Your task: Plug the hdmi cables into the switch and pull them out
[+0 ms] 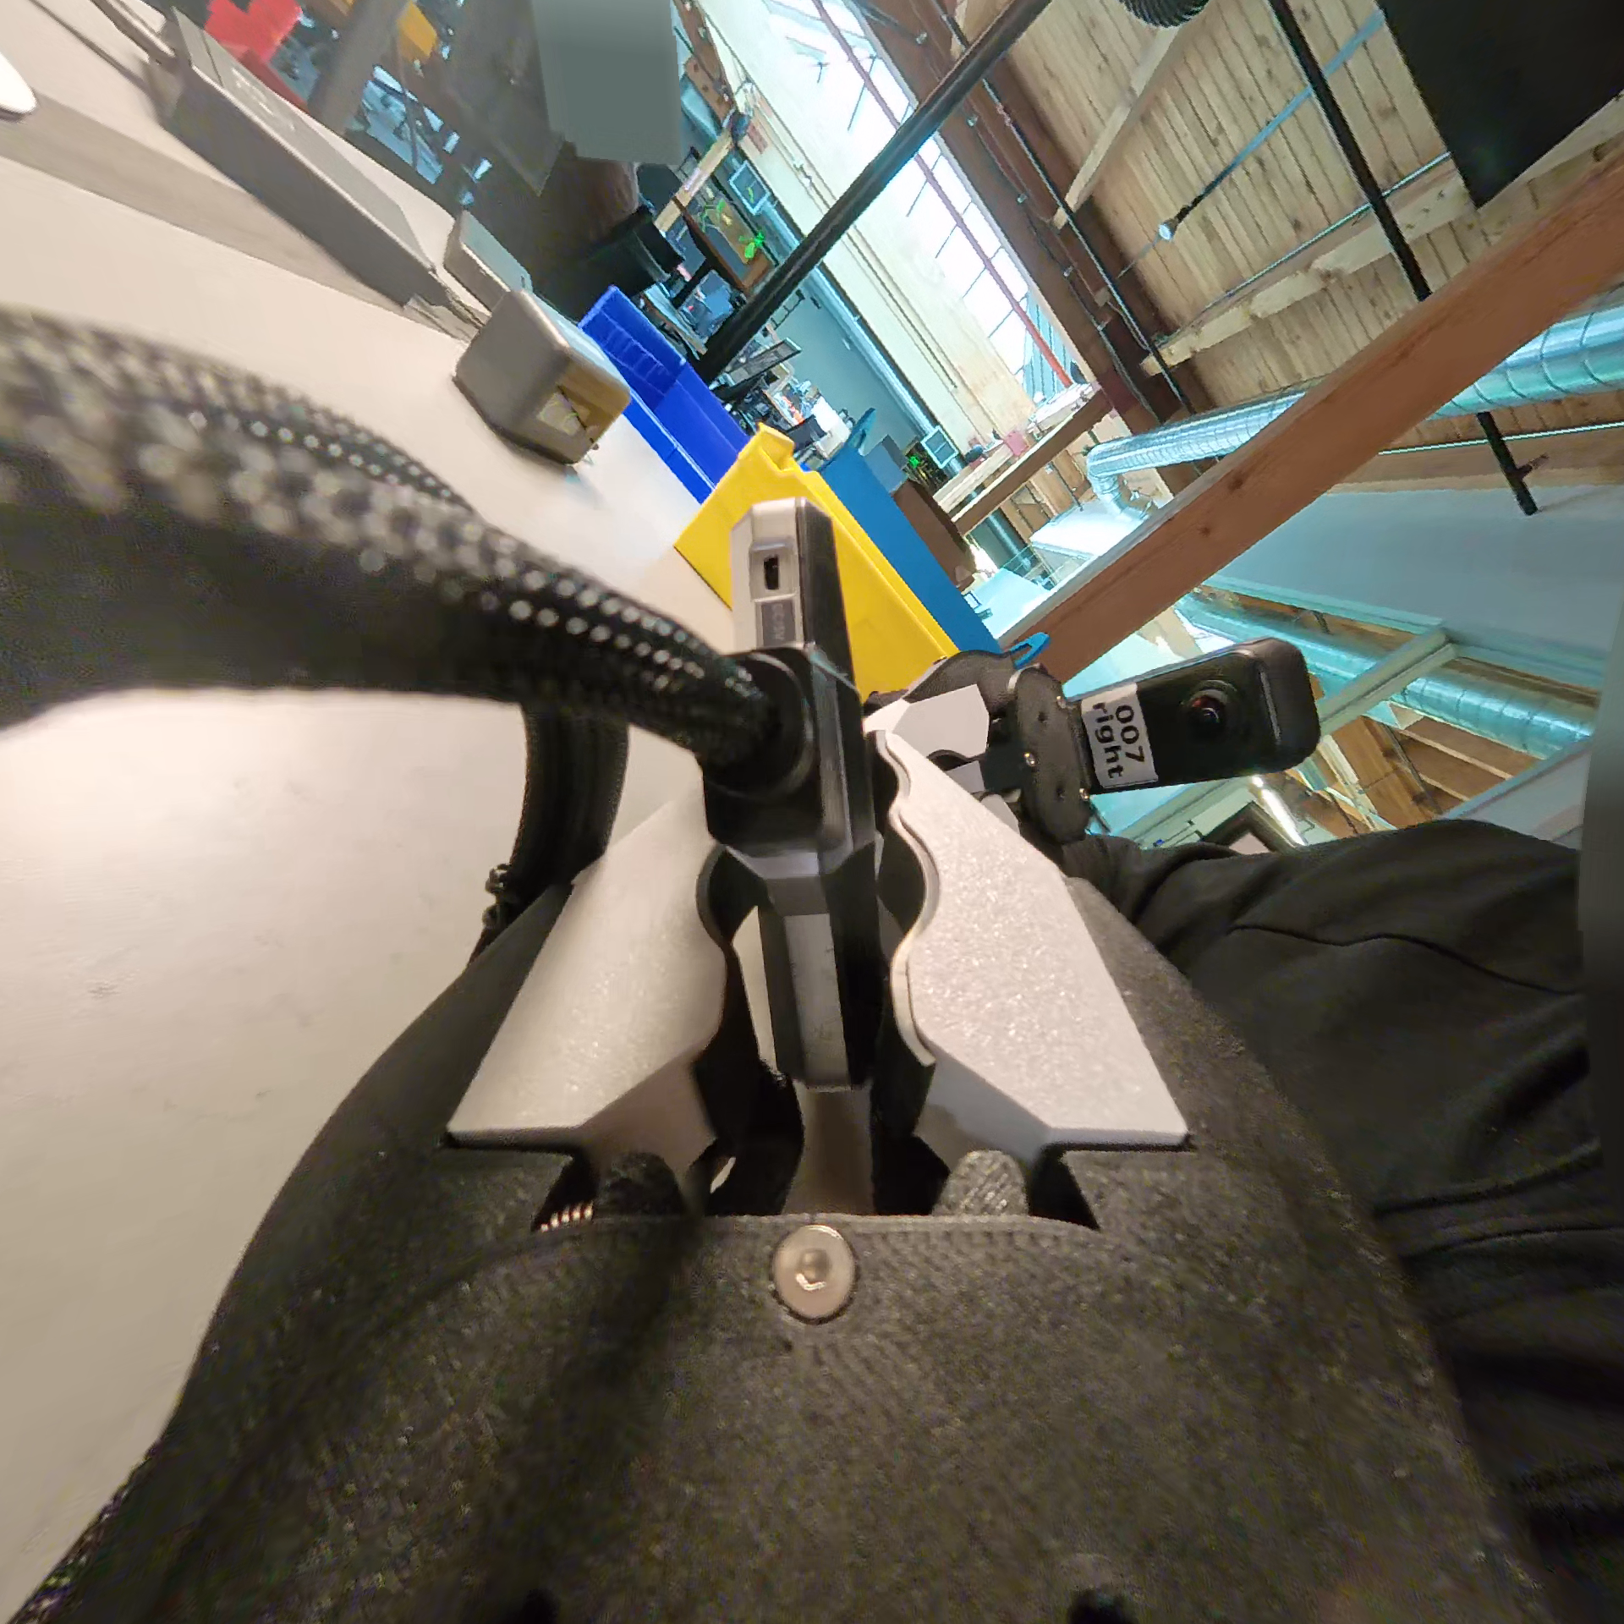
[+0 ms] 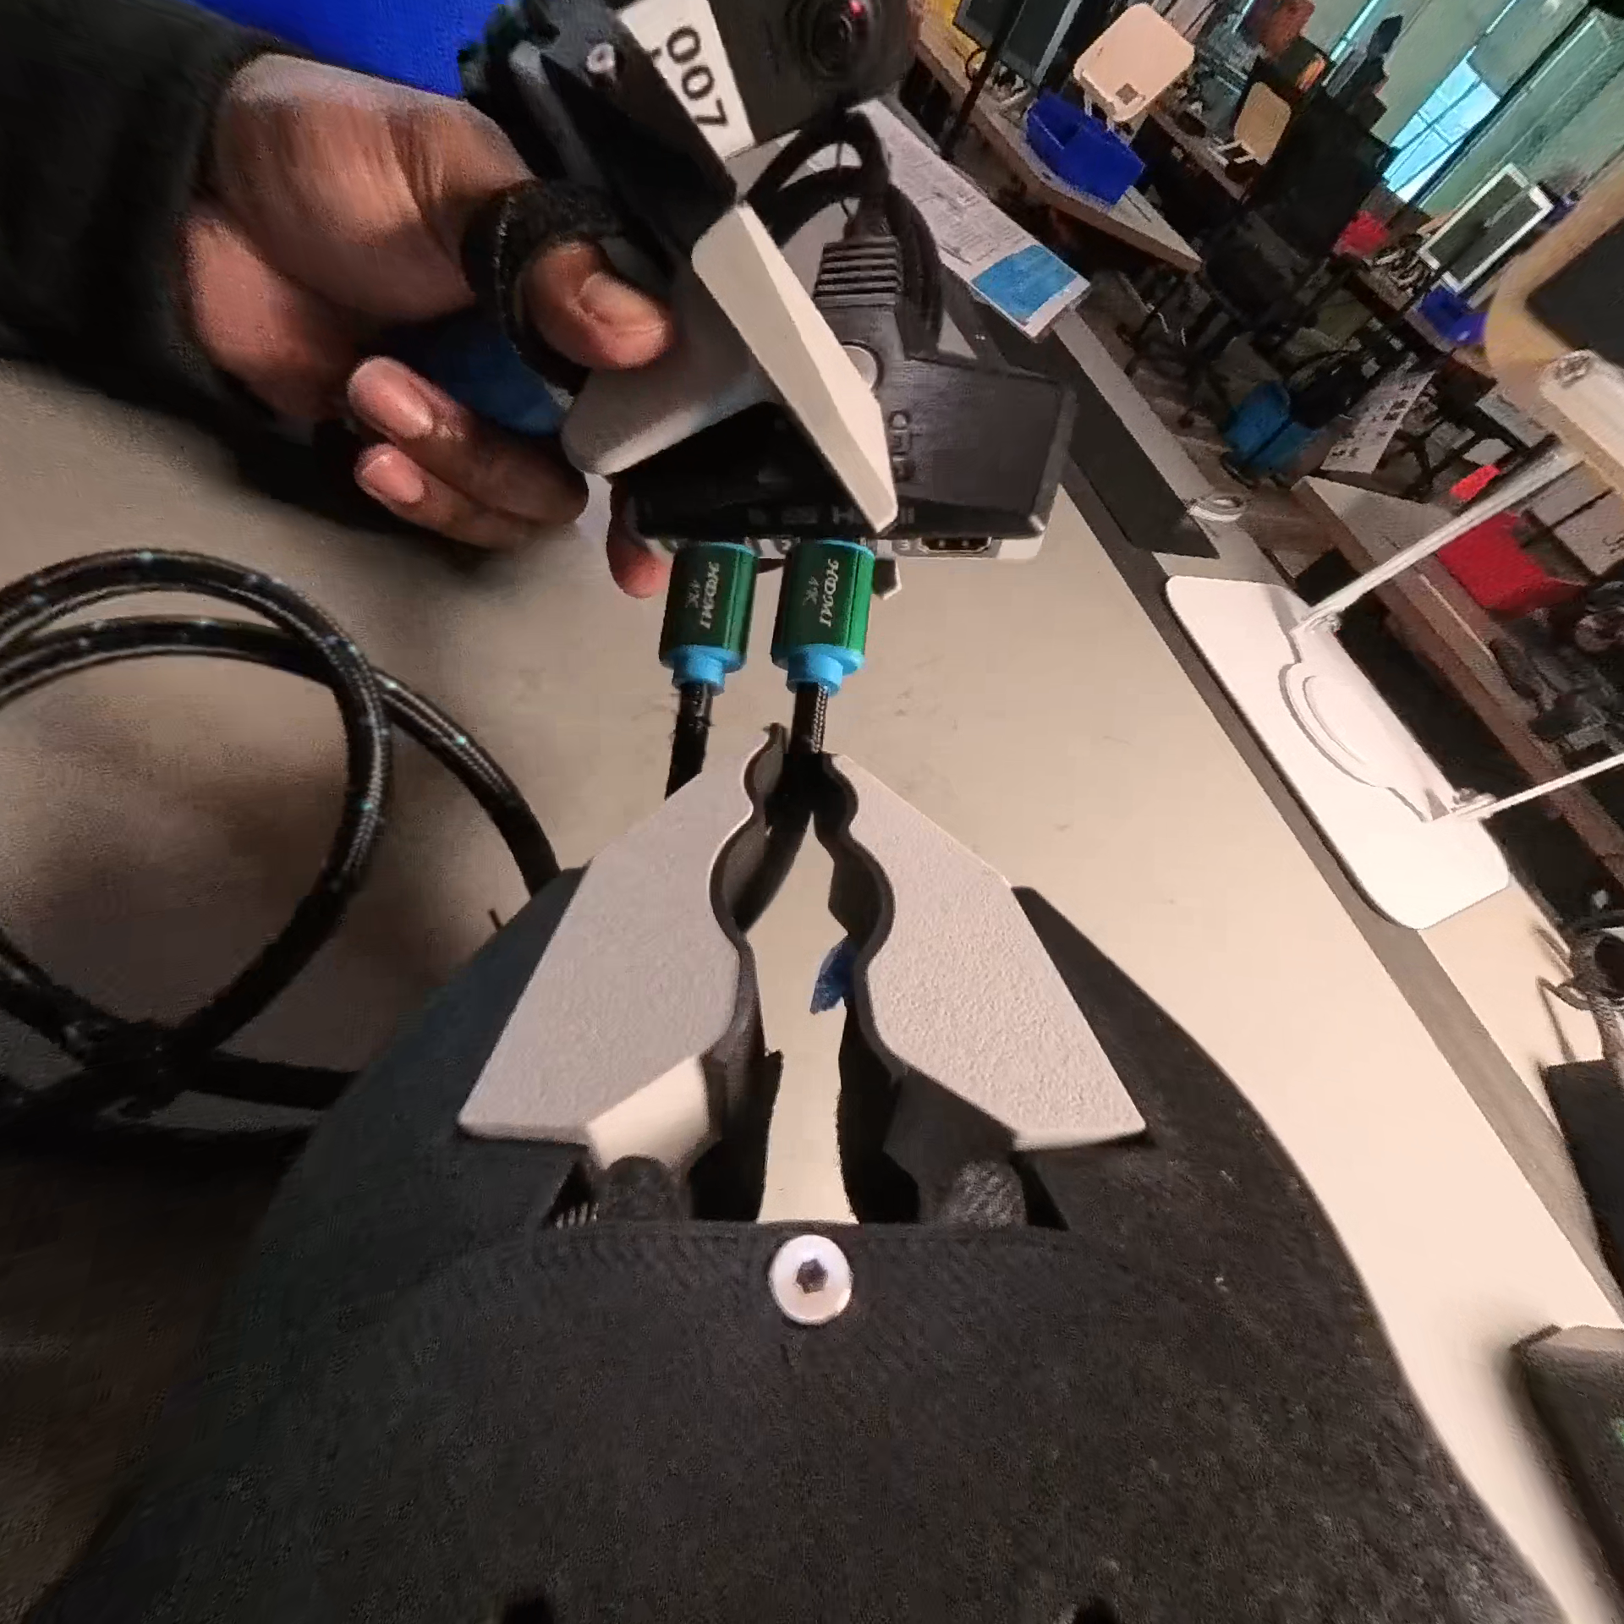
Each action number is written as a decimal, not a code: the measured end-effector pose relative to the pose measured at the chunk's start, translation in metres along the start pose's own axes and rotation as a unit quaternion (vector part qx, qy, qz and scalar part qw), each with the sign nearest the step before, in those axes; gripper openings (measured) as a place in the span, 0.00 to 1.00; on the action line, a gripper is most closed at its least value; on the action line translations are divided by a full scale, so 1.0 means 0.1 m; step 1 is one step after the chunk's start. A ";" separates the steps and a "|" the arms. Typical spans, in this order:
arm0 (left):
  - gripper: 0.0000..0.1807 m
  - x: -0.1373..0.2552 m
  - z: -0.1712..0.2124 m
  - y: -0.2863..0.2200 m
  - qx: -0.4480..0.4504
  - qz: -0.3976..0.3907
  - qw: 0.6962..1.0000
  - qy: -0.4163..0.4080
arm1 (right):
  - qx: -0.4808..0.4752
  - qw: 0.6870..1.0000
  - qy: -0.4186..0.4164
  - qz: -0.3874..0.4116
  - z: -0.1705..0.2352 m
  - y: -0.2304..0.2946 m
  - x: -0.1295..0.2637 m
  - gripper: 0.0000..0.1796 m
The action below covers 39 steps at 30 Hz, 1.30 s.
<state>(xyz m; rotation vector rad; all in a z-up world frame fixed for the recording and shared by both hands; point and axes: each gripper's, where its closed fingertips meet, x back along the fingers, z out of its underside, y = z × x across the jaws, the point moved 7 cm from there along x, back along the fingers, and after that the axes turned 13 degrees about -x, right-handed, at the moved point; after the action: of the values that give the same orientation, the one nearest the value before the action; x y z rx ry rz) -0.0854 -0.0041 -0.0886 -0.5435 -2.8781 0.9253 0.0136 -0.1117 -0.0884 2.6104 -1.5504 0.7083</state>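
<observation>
My left gripper (image 1: 791, 791) is shut on the HDMI switch (image 1: 804, 949), a black and silver box held edge-on above the table. A thick black braided cable (image 1: 439, 598) with a black plug (image 1: 778, 747) goes into its near side. In the right wrist view the switch (image 2: 975, 439) has two green HDMI plugs, one on the left (image 2: 707, 606) and one on the right (image 2: 822, 606), seated in its front ports. A third port (image 2: 953, 547) is empty. My right gripper (image 2: 804, 757) is shut on the braided cable (image 2: 808, 712) just below the right green plug.
A hand (image 2: 351, 246) holds the left gripper. Loops of braided cable (image 2: 290, 694) lie on the grey table (image 2: 1011, 791) at left. A white stand base (image 2: 1318, 729) sits at the table's right edge. A small grey box (image 1: 536, 378) and blue (image 1: 668, 387) and yellow (image 1: 773, 518) bins lie beyond. One gripper's finger ends stand about 4 centimetres off the other's.
</observation>
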 end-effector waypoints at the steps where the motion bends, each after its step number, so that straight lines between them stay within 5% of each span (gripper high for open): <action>1: 0.12 -0.01 0.00 -0.01 -0.001 0.003 1.000 0.001 | 0.006 1.000 0.000 0.001 0.00 -0.02 0.01 0.04; 39: 0.12 -0.06 0.01 -0.01 -0.010 0.001 1.000 0.007 | 0.036 0.999 0.008 0.013 0.03 -0.06 0.08 0.04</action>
<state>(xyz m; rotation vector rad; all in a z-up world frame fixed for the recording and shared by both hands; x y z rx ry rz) -0.0803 -0.0079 -0.0887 -0.5529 -2.8781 0.8894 0.0235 -0.1163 -0.0867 2.6319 -1.5873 0.8001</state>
